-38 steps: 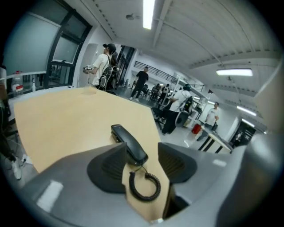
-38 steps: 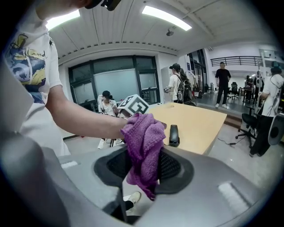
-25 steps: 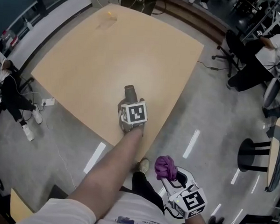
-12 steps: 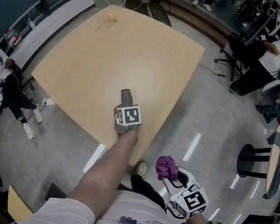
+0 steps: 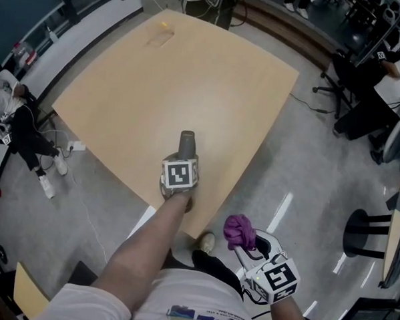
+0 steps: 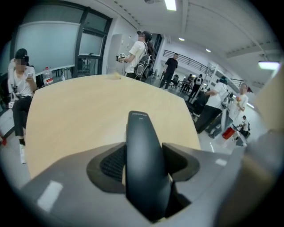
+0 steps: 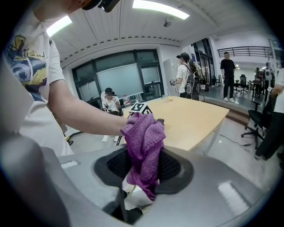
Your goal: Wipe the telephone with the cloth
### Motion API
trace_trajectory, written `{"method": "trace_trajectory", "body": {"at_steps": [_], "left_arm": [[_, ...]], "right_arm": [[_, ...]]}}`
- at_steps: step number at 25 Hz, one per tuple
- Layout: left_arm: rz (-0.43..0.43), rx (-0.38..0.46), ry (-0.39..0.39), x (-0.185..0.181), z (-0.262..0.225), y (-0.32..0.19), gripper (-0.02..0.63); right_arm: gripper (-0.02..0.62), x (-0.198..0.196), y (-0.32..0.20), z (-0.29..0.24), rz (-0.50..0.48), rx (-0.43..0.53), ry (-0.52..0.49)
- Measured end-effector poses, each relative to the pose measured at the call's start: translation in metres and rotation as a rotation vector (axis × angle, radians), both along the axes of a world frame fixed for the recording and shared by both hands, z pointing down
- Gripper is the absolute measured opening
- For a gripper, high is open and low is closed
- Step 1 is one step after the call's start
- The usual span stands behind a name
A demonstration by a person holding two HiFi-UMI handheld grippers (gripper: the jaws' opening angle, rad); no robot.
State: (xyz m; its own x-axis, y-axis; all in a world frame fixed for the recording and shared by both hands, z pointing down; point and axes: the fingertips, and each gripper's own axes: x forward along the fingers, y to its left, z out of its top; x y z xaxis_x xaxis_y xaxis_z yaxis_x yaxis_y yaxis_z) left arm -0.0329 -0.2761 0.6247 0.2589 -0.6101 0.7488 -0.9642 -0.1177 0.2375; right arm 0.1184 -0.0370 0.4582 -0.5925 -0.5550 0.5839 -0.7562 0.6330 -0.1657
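A dark telephone handset lies lengthwise between the jaws of my left gripper near the table's front edge. In the left gripper view the telephone handset fills the gap of my left gripper. The jaws are closing round it. The right pad sits against it, and a sliver of table shows at the left pad. My right gripper hangs off the table over the floor, shut on a bunched purple cloth. The right gripper view shows the purple cloth standing up out of my right gripper.
The light wooden table is bare apart from a small faint object at its far end. People and chairs surround it on the grey floor. A person sits on the floor at the left.
The left gripper and the handset have turned to point straighter up the table. The right gripper with the cloth has barely moved.
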Motion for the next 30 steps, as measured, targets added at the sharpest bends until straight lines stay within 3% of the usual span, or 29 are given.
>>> {"method": "trace_trajectory", "body": {"at_steps": [9, 23, 30], "left_arm": [[0.132, 0.138, 0.162, 0.005, -0.05, 0.014, 0.261], [0.371, 0.381, 0.43, -0.002, -0.189, 0.077, 0.258], [0.5, 0.503, 0.407, 0.0, -0.232, 0.114, 0.258]], "right_arm": [[0.141, -0.019, -0.016, -0.005, -0.036, 0.048, -0.008], [0.141, -0.044, -0.05, -0.048, -0.058, 0.176, 0.02], [0.141, -0.074, -0.07, -0.11, -0.161, 0.313, 0.058]]}}
